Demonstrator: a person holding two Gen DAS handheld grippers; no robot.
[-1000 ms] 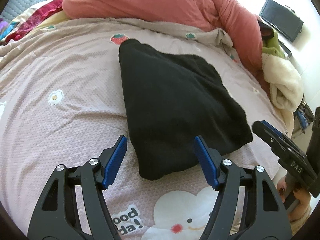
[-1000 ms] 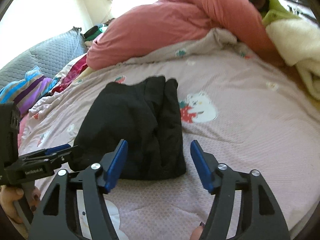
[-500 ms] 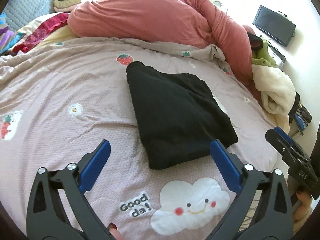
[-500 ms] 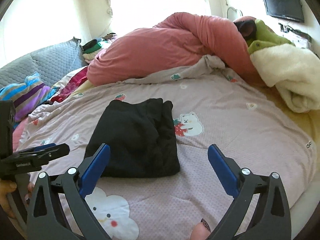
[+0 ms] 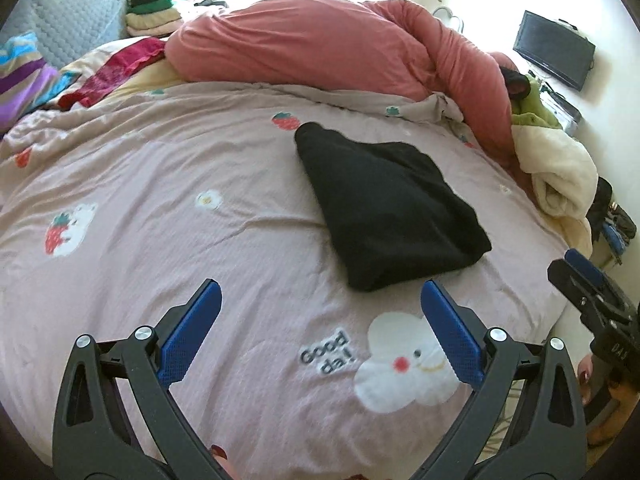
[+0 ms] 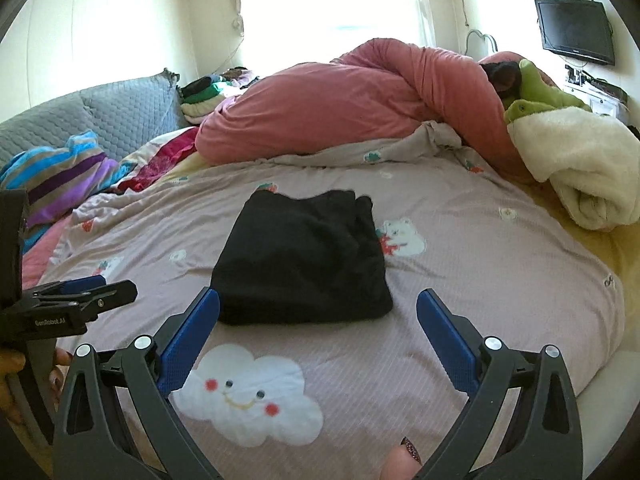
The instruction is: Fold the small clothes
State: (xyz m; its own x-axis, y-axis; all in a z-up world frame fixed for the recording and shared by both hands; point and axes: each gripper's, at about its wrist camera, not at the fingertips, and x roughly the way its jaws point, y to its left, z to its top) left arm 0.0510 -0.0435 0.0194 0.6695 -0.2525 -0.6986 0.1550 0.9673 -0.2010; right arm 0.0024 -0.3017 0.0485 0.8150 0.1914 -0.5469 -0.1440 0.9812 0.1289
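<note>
A folded black knit garment (image 5: 388, 212) lies flat on the pale pink cartoon-printed bedsheet (image 5: 168, 240), a compact rectangle with its layered edges toward the far side in the right wrist view. Nothing touches it. The left gripper (image 5: 320, 304), black-framed with blue padded fingers (image 5: 192, 332), hangs above the sheet with its jaws spread wide and nothing between them — the garment sits beyond its right finger. The right gripper (image 6: 318, 312) is likewise wide and empty, its fingers framing the garment's near edge from short of it. A white smiling cloud print (image 6: 248, 394) lies on the sheet between the tools and the garment. At the far side a bulky salmon-pink duvet (image 5: 320, 52) is heaped up; a cream fleece blanket (image 6: 580, 172) is bundled at the right edge — a flat black television (image 6: 574, 32) hangs on the wall above.
</note>
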